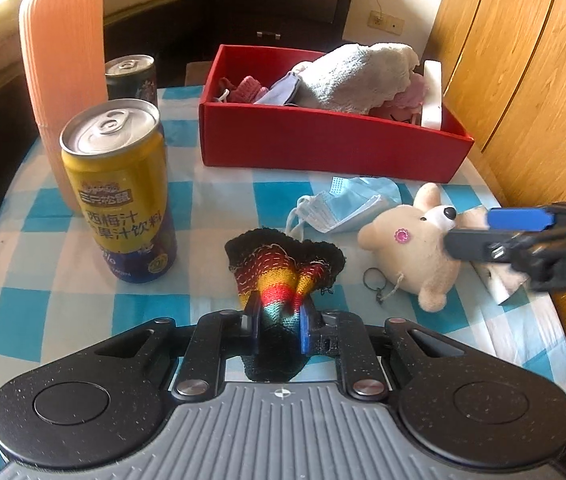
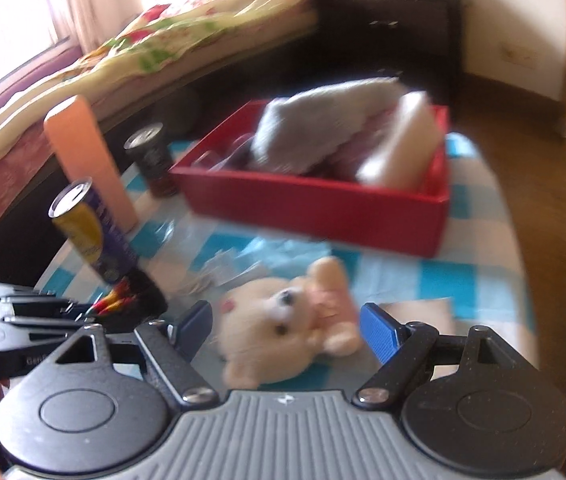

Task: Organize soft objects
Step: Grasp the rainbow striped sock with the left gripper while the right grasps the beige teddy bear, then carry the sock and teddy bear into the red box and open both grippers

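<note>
Now, scene: round table (image 1: 219, 208) w/ blue-white check cloth, soft stuff scattered near side, red box (image 1: 323, 148) at far edge.
Left gripper (image 1: 279, 330): clenched on striped knit piece (image 1: 283, 268) (black rim, red/yellow/teal bands); pads press both sides of its near end, rest of knit fans out toward far side. In right wrist view it sits low left (image 2: 83, 312), knit colours poking from its tip.
Right gripper (image 2: 285, 328): released, jaws wide, plush bear (image 2: 283, 332) lying between them; can't tell if pads touch it, view blurred. From left wrist view it comes in from the right (image 1: 479, 236), tips at bear's head.
Plush bear: cream, pink dot on cheek, on its back on cloth, right of the knit, near the box; metal key ring (image 1: 375, 284) just left of it.
Face mask (image 1: 343, 208): blue, crumpled, betw. bear and box, on the cloth.
Red box: already holds grey-white towel (image 1: 359, 76), pink and purple bits, white block at its right end.
Left side: yellow drink can (image 1: 123, 192) upright, dark can (image 1: 131, 76) farther back, tall ribbed peach vase (image 1: 63, 80) betw./behind them.
Bkgd: bed w/ floral cover far left, dark drawers, wooden cabinet right.
</note>
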Motion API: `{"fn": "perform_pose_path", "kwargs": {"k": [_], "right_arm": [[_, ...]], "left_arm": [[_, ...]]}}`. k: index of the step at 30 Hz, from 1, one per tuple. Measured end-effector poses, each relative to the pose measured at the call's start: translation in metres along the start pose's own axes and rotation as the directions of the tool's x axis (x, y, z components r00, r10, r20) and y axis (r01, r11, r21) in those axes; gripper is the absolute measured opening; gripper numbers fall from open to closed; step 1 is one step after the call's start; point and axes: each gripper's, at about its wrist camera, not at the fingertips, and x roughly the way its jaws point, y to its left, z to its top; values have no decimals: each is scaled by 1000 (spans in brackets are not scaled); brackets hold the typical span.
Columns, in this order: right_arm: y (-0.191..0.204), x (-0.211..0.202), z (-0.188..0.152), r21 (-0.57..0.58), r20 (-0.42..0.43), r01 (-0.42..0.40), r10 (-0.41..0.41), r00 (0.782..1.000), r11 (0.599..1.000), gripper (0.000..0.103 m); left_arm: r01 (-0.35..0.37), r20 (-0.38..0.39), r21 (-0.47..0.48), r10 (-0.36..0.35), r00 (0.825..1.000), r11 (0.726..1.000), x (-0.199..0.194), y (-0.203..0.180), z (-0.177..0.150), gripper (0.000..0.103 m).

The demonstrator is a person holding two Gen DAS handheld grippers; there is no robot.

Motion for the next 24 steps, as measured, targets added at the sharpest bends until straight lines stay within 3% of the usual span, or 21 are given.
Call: {"fn": "perform_pose_path", "kwargs": {"k": [12,14,16,24], "right_arm": [[17,49,1,-105,-47,65,-70,996,992,62],[19,47,0,-121,-62,84,-92,994,989,45],[17,43,-1,-107,-74,71,-79,994,992,38],[14,17,-3,-46,-78,-4,1,997,999,32]], "left_arm": [[30,-8,3,-30,1000,1000,-4,7,1,16],[30,-5,-3,-30,1000,1000,-5,9,1,17],[36,0,-7,-36,999,999,-7,9,2,17],[55,19,7,-55,998,998,-12,2,4,17]]}}
